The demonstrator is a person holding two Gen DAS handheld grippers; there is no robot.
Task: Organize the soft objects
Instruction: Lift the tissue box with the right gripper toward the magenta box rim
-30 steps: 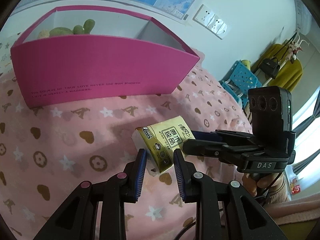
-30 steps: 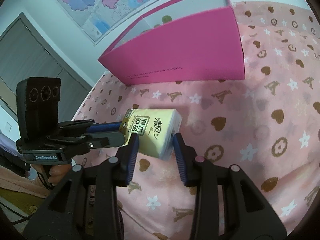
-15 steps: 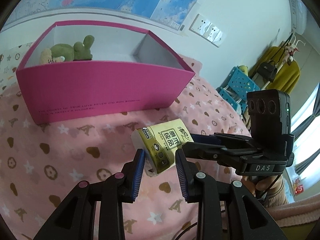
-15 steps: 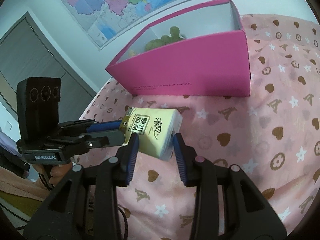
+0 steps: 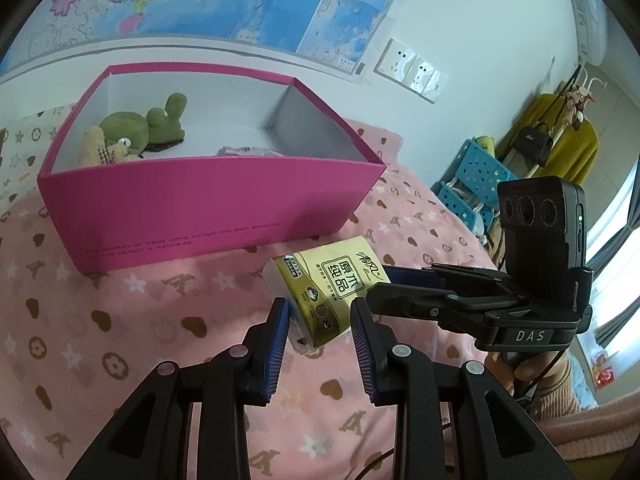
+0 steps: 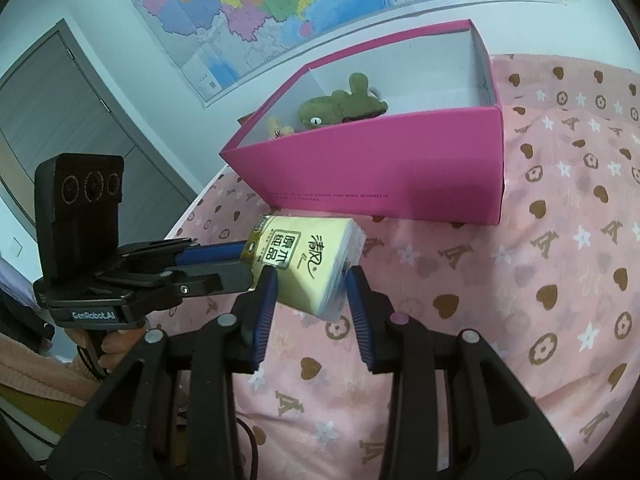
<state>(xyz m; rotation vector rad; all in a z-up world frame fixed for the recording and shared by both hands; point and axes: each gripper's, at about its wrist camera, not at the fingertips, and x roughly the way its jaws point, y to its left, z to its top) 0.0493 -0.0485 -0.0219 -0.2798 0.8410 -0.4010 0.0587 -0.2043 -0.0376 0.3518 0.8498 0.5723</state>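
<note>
Both grippers are on the yellow tissue pack (image 5: 335, 285) at once, holding it in the air at the centre of each view, just short of the pink box (image 5: 224, 208). The left gripper (image 5: 318, 322) has its blue pads clamped on one end of the pack; the right gripper (image 6: 308, 296) pinches the other end, where the white tissue edges show. In the left wrist view the right gripper reaches in from the right edge, and in the right wrist view the left gripper comes in from the left, a hand (image 6: 116, 344) in a pink sleeve wrapped round its handle.

As for progress, some of the sorting looks done: a green plush toy (image 5: 140, 128) lies inside the box at its upper left, a small beige plush (image 5: 94, 148) is tucked beside it, and something pale and crinkled sits low in the middle, too hidden to name. The pack is not yet in; it looks like the lift over the near wall and the release are what remain for it.

Underneath is a pink blanket (image 5: 120, 320) printed with brown hearts, white stars and letters, rumpled rather than flat. A large map (image 6: 280, 8) covers the wall behind, with wall sockets (image 5: 412, 72) to its right, a blue crate (image 5: 476, 168) and a hanging yellow garment (image 5: 560, 136) at the right edge, and a grey door (image 6: 60, 120) at the left of the right wrist view.
</note>
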